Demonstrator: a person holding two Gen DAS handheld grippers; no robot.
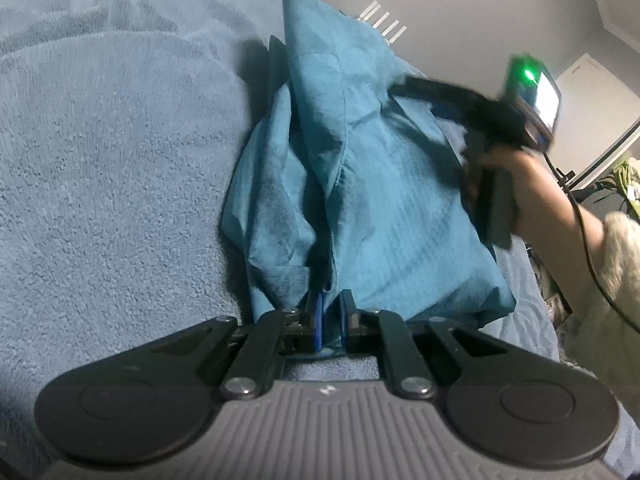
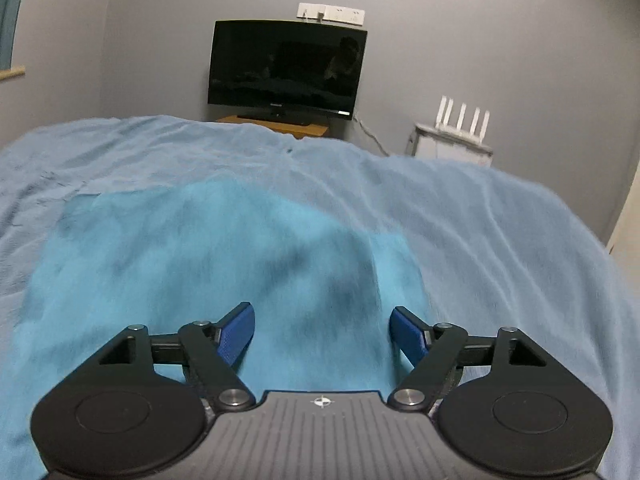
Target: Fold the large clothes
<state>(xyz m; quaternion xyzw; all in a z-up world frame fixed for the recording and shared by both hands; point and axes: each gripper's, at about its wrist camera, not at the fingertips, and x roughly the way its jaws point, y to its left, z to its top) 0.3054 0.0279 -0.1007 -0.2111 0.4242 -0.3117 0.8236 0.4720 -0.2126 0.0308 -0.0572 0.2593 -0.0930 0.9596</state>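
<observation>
We had the teal garment [image 1: 360, 184] bunched in a long heap down the middle of the left wrist view, lying on the pale blue bed cover [image 1: 112, 152]. Our left gripper [image 1: 331, 314], low centre of that frame, had its jaws nearly together, pinching the garment's near edge. Our right gripper [image 2: 322, 330] stood with jaws wide and nothing between them, the garment spread blurred beneath it across the lower half of the right wrist view.

To fold well, we judged the pinched edge should be kept taut and low while the free gripper sought a matching corner, taking one layer only, so the cloth would not drag into more wrinkles.

We saw no containers in either view; the garment lay directly on the bed cover.
</observation>
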